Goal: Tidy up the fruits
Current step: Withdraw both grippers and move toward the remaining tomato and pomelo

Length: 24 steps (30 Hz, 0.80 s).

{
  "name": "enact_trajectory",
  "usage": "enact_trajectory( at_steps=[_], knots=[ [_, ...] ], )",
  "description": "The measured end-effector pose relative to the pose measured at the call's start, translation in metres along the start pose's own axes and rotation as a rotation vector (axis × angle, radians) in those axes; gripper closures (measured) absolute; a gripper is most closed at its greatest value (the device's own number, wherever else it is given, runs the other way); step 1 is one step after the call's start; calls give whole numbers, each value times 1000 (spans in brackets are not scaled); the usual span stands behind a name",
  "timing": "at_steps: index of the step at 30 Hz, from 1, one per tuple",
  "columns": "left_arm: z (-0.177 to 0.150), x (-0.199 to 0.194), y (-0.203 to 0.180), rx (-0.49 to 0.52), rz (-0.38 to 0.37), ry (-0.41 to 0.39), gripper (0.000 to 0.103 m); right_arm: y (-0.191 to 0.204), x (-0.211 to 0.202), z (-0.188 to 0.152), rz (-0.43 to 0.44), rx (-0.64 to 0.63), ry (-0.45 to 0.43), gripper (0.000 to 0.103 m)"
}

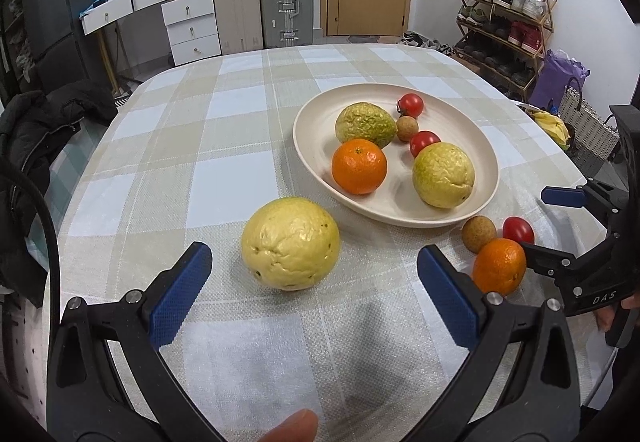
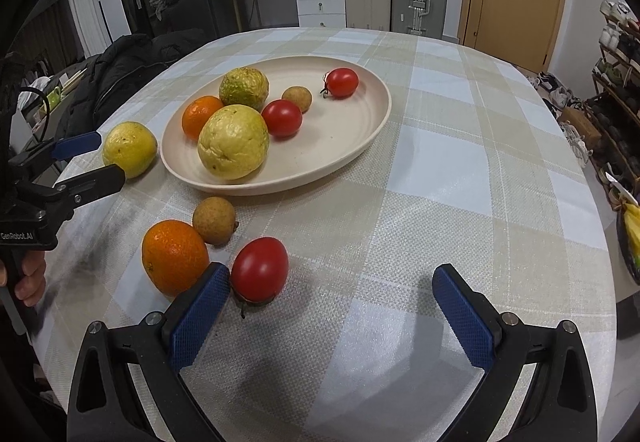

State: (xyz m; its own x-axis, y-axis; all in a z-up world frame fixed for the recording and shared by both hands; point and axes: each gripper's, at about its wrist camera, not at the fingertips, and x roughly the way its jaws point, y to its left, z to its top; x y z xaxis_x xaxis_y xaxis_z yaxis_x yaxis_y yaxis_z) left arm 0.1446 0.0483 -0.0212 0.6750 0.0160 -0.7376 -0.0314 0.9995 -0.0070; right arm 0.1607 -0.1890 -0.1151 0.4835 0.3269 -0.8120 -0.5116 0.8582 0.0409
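— Why is the left gripper (image 1: 314, 274) spread that wide, holding nothing?
— The big wrinkled pale-yellow round fruit (image 1: 291, 243) lies on the checked beige-and-white tablecloth (image 1: 208, 170) just ahead of its blue-padded fingers (image 1: 182, 298), near the rim of the shallow cream oval plate (image 1: 316, 166). I'd say the spread is sized for that fruit.

— And the right gripper (image 2: 332, 306)?
— Also gaping and empty. Its left pad sits between the loose glossy orange mandarin (image 2: 175, 256) and the loose smooth red tomato (image 2: 260, 268), touching or nearly touching the tomato. The tomato looks like its target, though it sits off to one side, not centred.

— What's left outside the plate?
— Those three, plus a small round brown longan (image 2: 214, 220) beside them. The plate already holds similar fruit, so I'd guess that's where these go.
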Motion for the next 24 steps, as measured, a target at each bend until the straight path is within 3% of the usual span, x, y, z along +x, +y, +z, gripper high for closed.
enact_trajectory(
  at_steps=[9, 14, 21, 24],
  knots=[
    [0, 6, 1, -1, 0, 13, 1, 8, 2, -2, 0, -34, 21, 3],
    [-1, 8, 1, -1, 3, 20, 1, 8, -2, -2, -8, -45, 19, 22],
    [-1, 9, 1, 0, 3, 23, 1, 12, -6, -2, 34, -65, 7, 38],
    [-2, 10, 1, 0, 3, 27, 1, 15, -8, -3, 61, -80, 2, 49]
  ],
)
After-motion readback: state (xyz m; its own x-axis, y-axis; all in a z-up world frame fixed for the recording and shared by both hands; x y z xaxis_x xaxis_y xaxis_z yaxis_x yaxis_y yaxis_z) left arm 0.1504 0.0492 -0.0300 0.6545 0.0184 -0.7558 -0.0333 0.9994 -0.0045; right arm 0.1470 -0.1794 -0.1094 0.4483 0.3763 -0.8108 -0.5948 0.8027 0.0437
